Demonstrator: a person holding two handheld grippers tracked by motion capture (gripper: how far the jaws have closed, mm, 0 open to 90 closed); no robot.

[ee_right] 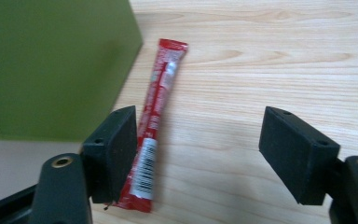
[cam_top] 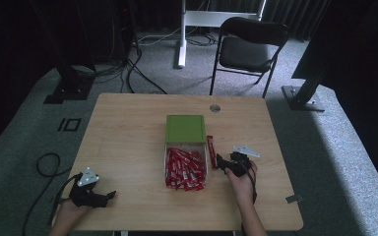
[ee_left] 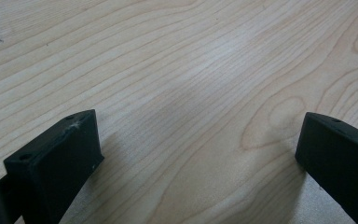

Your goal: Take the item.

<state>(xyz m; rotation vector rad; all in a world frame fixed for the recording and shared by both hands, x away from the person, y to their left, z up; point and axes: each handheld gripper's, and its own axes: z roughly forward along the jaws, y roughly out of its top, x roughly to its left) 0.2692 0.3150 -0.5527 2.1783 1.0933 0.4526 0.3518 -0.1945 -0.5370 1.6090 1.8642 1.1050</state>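
On the bench (cam_top: 128,128), near its middle, we see a clear box (cam_top: 166,158) heaped with red sachets (cam_top: 184,169), its green lid (cam_top: 185,129) raised at the far end. Just to the right of the box, one loose red sachet (cam_top: 210,151) lies flat on the wood, running near to far beside the box's right wall. In the right gripper view this same sachet (ee_right: 154,121) lies beside the green lid (ee_right: 51,65), its barcode end close against the inner face of one jaw, though we cannot tell whether it touches. We hold the right tongs (cam_top: 220,161) just right of that sachet; their jaws stand released and wide apart (ee_right: 198,149), gripping nothing. At the near left corner of the bench, we rest the left tongs (cam_top: 109,194), well apart from the box; their jaws are likewise released (ee_left: 198,149), with bare wood between them.
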